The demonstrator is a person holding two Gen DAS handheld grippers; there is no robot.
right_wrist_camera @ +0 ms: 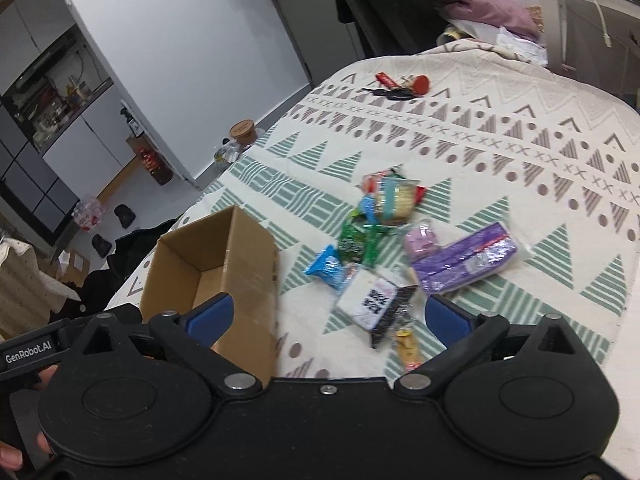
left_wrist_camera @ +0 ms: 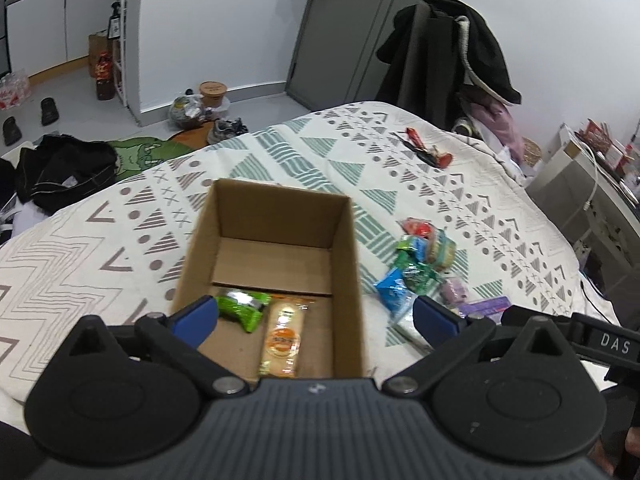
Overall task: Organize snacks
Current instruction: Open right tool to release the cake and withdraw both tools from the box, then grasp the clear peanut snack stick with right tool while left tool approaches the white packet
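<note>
**Snacks half sorted on a patterned bed**

Where the left wrist view begins, at the far left, pale cabinets (left_wrist_camera: 68, 20) line the room's wall, with black slippers (left_wrist_camera: 48, 110) on the floor below and a heap of dark clothing (left_wrist_camera: 68, 170) beside a green rug (left_wrist_camera: 148, 150). Next comes the bed (left_wrist_camera: 100, 248), covered by a cream spread printed with green and grey triangles, zigzags and crosses. On it stands an open cardboard box (left_wrist_camera: 344, 280), upright, holding a green packet (left_wrist_camera: 240, 306) and an orange packet (left_wrist_camera: 282, 336) lying side by side on its bottom. The left gripper (left_wrist_camera: 316, 316) hangs over the box's near end with its blue jaws spread wide and nothing between them. Right of the box, apart from it, a loose pile of snacks (left_wrist_camera: 424, 260) rests on the spread. Farther back lie keys with red tags (left_wrist_camera: 426, 148), and behind the bed a dark coat (left_wrist_camera: 448, 48) hangs near a grey door (left_wrist_camera: 348, 32). At the right edge stands a white shelf unit (left_wrist_camera: 580, 176).

From the right wrist view, the box (right_wrist_camera: 224, 256) sits left, the snacks (right_wrist_camera: 384, 236) spread at centre with a purple packet (right_wrist_camera: 464, 260) and a white packet (right_wrist_camera: 368, 298) among them. The right gripper (right_wrist_camera: 328, 316) hovers above the near snacks, jaws wide apart and empty.
</note>
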